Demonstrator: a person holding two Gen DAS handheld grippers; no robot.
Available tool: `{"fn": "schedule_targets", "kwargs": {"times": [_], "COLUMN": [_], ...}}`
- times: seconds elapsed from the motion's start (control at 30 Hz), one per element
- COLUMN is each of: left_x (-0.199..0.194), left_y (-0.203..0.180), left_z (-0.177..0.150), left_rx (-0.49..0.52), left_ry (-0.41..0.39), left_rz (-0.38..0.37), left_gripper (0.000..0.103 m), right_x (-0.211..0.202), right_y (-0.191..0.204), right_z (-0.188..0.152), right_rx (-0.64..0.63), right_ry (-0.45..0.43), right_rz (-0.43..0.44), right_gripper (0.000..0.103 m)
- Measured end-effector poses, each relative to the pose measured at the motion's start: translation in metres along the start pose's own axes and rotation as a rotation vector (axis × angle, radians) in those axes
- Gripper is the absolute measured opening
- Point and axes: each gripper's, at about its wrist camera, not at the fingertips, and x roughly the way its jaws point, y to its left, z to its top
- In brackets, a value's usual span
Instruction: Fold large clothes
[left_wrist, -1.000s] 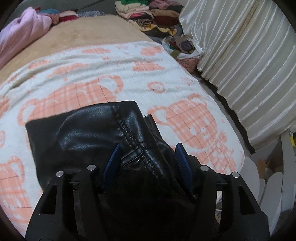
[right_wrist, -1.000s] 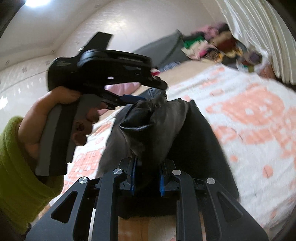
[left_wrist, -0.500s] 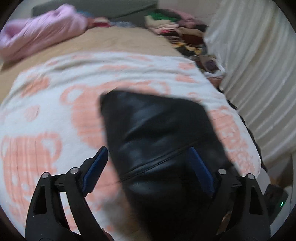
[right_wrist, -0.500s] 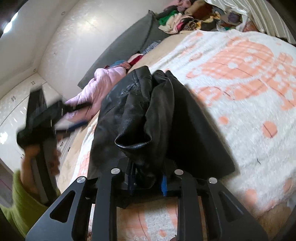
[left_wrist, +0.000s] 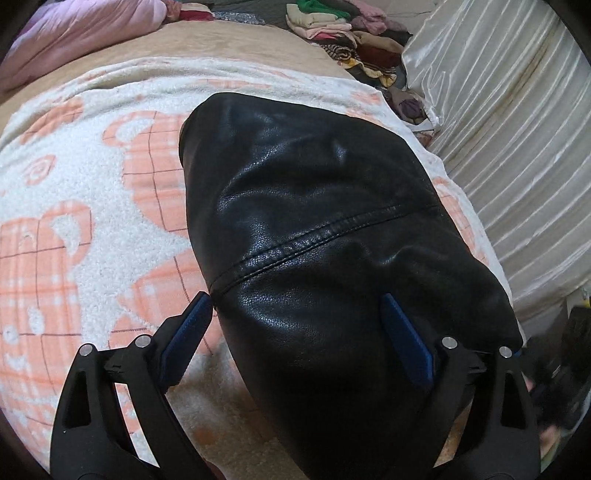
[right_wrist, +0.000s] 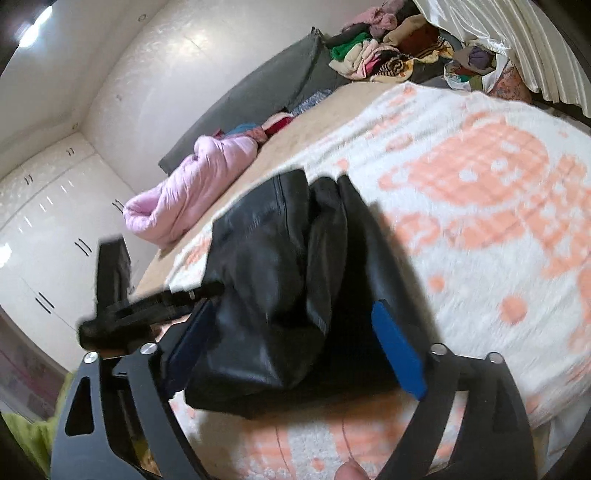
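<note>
On the white blanket (left_wrist: 92, 192) with its orange check figures lies a folded black leather jacket (left_wrist: 325, 229), a stitched seam running across its upper face. Above it the left gripper (left_wrist: 295, 325) stands with jaws spread wide, the blue pads to either side of the bundle and not pressing it. From the right wrist view, the right gripper (right_wrist: 291, 332) has its jaws opening; the jacket's (right_wrist: 280, 288) folded end sits between the pads, which no longer clamp it. Beyond, a pink quilt (right_wrist: 192, 188) is bunched near the grey headboard (right_wrist: 266, 85), and a heap of clothes (right_wrist: 388, 51) lies beside a pale curtain (left_wrist: 517, 122)
</note>
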Motion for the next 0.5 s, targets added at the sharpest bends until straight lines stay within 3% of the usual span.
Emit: {"fn": "schedule_targets", "kwargs": {"times": [0.1, 0.23, 0.43, 0.5], "left_x": [-0.001, -0.002, 0.0, 0.0], "left_y": [0.005, 0.009, 0.01, 0.01], "left_z": [-0.001, -0.003, -0.006, -0.006], "left_rx": [-0.011, -0.018, -0.016, -0.015], "left_ry": [0.001, -0.001, -0.005, -0.003], "left_rz": [-0.011, -0.017, -0.022, -0.025], "left_gripper": [0.085, 0.085, 0.085, 0.085], "right_x": [0.004, 0.035, 0.109, 0.123], "right_y": [-0.003, 0.008, 0.035, 0.037], "right_z": [0.031, 0.079, 0.109, 0.11], "right_rx": [0.038, -0.005, -0.159, -0.167], "right_ry": [0.05, 0.165, 0.382, 0.399], "right_rz": [0.04, 0.06, -0.089, -0.142], "right_gripper": [0.09, 0.09, 0.088, 0.085]}}
